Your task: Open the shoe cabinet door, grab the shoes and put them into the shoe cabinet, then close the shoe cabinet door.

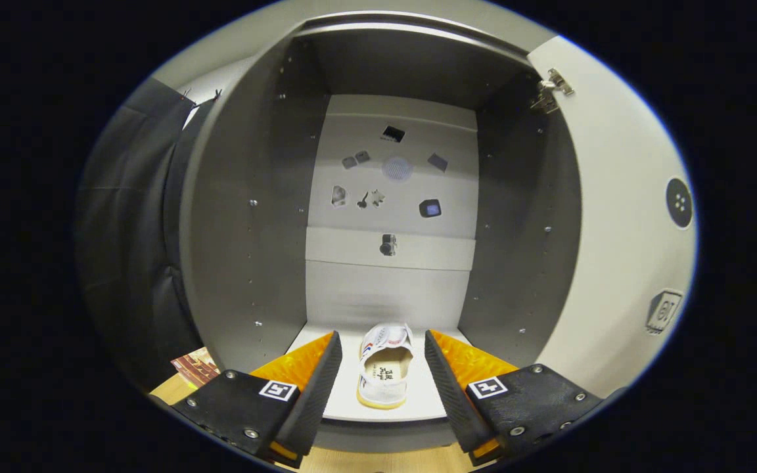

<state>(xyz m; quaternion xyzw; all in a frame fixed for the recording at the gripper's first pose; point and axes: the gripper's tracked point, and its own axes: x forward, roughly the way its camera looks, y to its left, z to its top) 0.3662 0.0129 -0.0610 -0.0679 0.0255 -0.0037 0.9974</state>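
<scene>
Tongs (383,374) are held wide apart and grip nothing. One white canvas shoe with a pale yellow sole (384,371) lies on the white bottom shelf (345,401) of the tall grey wooden shoe cabinet (247,217). It sits between the two fingers and a little ahead of them, with its toe pointing to the back of the cabinet. Neither finger touches it.

The white cabinet door (621,217) stands swung open, past the right finger. It looks like the shoe is already put away, so the door must be shut next.

What could go wrong? The heel of the shoe lies near the front edge of the shelf. If the tongs bump it on the way out, it could slide off. If the door swings too fast, it could bang.

I count one shoe, one door and two fingers. One silver metal hinge (552,89) shows at the top of the door.
</scene>
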